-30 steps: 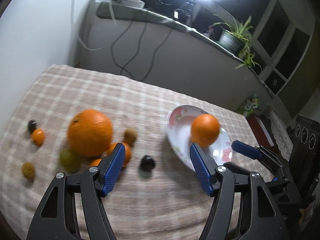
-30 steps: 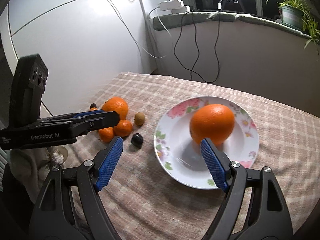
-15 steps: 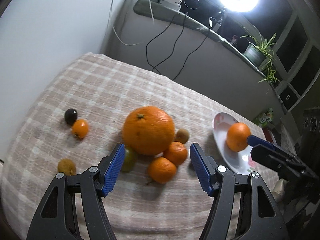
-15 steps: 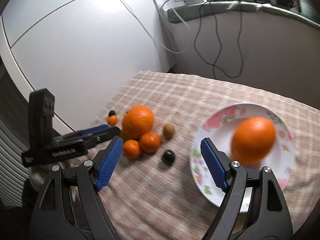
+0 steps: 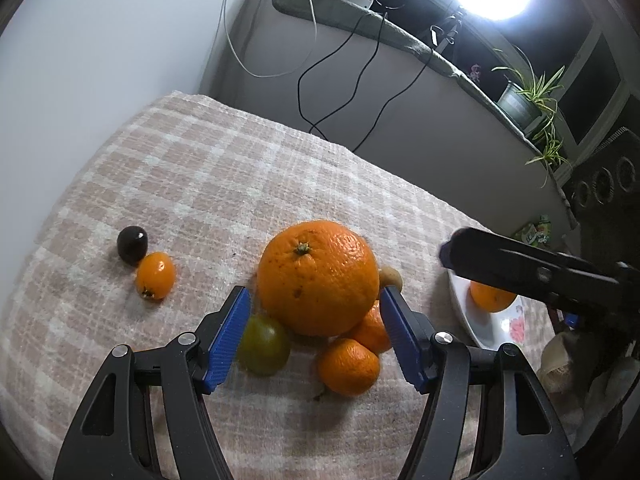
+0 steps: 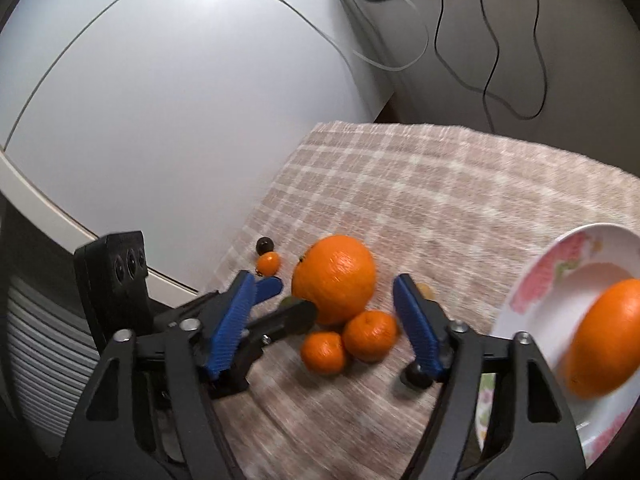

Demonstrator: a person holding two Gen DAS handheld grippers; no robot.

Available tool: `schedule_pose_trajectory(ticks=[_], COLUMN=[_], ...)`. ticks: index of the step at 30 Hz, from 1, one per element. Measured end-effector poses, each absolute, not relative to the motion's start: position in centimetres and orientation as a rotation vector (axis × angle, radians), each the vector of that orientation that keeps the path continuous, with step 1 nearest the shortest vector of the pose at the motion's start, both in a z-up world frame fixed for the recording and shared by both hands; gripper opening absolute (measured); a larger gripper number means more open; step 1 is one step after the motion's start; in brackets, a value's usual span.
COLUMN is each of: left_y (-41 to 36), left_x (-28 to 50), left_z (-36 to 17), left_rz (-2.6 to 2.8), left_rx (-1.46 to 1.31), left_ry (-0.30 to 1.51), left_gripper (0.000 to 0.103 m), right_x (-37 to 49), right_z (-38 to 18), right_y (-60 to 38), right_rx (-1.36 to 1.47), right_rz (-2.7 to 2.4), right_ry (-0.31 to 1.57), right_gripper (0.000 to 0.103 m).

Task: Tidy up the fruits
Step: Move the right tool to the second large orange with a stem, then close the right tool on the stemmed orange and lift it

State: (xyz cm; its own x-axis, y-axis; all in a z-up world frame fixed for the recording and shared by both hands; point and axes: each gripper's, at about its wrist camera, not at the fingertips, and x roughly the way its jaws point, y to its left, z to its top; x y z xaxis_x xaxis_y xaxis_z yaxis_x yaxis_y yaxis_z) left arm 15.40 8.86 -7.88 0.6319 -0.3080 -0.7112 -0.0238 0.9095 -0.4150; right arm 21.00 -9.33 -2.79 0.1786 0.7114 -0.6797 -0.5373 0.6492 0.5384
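Left wrist view: the left claw [image 5: 316,336] gapes wide, big orange [image 5: 318,277] between its tips, empty. Closing could nudge the mandarins [image 5: 348,366] beneath, rolling them across the tabletop [image 5: 224,184].

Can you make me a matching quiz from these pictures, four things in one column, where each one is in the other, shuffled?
1. big orange
2. green fruit
3. dark fruit
4. plate

A. touching the left gripper's left pad
B. holds another orange
C. between the left gripper's open pads
D. beside a tiny orange fruit

Pairs: 1-C, 2-A, 3-D, 4-B
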Motion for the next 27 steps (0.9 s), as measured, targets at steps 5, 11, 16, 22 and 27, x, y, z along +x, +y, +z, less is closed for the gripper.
schedule_pose_trajectory(ticks=[5, 11, 16, 22, 27], left_y=[8.6, 8.4, 8.3, 8.2, 8.6], left_x=[16.0, 16.4, 16.7, 16.8, 17.0], left_z=[-8.0, -8.3, -8.4, -8.5, -8.8], left_rz=[-0.18, -0.186, -0.194, -0.197, -0.197], left_rx=[-0.397, -0.395, -0.395, -0.383, -0.394], left_ry=[0.887, 0.901, 0.906, 0.909, 0.916], left_gripper=[0.067, 0.067, 0.067, 0.068, 0.073], right_x=[22.2, 23.1, 23.3, 23.5, 23.7], right_z=[-4.6, -6.0, -6.5, -7.2, -7.9], right_y=[-7.9, -7.2, -6.6, -5.9, -5.9], right_rx=[0.226, 0.246, 0.237, 0.211, 0.218], right_rz=[0.888, 0.876, 0.876, 0.863, 0.863], right_ry=[1.126, 1.174, 1.189, 1.209, 1.228], right_gripper=[0.062, 0.061, 0.06, 0.06, 0.06])
